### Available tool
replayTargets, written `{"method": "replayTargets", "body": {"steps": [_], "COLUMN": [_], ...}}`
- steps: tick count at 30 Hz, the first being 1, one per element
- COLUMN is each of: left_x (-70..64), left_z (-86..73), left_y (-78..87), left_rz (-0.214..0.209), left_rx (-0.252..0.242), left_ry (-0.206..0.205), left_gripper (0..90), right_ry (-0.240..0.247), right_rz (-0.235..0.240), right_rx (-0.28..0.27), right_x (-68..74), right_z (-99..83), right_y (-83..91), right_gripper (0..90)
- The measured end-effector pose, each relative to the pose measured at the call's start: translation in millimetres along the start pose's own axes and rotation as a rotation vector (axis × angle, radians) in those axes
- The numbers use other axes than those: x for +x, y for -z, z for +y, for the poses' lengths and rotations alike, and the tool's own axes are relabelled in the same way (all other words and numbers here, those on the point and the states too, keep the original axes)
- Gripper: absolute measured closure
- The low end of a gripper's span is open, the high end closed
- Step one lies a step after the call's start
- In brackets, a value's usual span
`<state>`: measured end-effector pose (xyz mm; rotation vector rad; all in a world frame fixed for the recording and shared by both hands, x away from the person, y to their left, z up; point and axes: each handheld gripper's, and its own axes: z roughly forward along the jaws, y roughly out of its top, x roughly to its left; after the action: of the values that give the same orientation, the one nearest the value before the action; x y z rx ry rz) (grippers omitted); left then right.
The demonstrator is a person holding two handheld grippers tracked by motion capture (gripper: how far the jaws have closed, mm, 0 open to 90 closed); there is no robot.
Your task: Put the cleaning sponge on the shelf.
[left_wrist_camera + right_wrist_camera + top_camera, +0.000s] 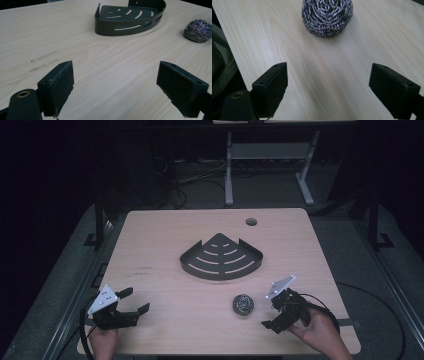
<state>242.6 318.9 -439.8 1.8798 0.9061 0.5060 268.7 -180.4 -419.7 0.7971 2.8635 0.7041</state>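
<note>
A round steel-wool scourer (243, 304) lies on the wooden table (165, 235), in front of a dark slotted corner shelf basket (221, 256) at the table's middle. My right gripper (270, 310) rests just right of the scourer, jaws wide apart and empty; in the right gripper view the scourer (327, 17) sits a short way beyond its fingers (272, 87). My left gripper (134, 301) stands open near the front left corner, nothing between its pads (58, 86). The left gripper view has the basket (130, 17) far ahead and the scourer (198, 31) at the right edge.
A round cable hole (251, 222) sits near the table's far edge. Beyond the table stands a white desk frame (267, 155) with cables on the dark floor. The front table edge runs close under both hands.
</note>
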Motion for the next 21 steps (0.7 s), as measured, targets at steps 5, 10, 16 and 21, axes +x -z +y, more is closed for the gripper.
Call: {"method": "replayTargets", "body": {"steps": [5, 10, 16, 21], "left_x": [0.2, 0.5, 0.0, -0.3], "left_z": [0.0, 0.0, 0.1, 0.3], "left_y": [-0.1, 0.6, -0.3, -0.8], "left_rz": [0.0, 0.0, -0.002, -0.004], "left_rx": [-0.003, -0.005, -0.005, -0.008], "left_ry": [0.002, 0.002, 0.008, 0.009], "left_gripper": [13.7, 13.7, 13.7, 13.7], "right_ry": [0.021, 0.04, 0.069, 0.092], "right_rz": [0.011, 0.02, 0.021, 0.03], "right_rx": [0.004, 0.014, 0.039, 0.059], "right_x": [1.4, 2.4, 3.6, 3.8], "right_z": [12.9, 22.4, 37.9, 48.3], "right_y": [-3.5, -7.5, -13.5, -20.2], "right_gripper": [14.8, 14.8, 14.8, 14.9]}}
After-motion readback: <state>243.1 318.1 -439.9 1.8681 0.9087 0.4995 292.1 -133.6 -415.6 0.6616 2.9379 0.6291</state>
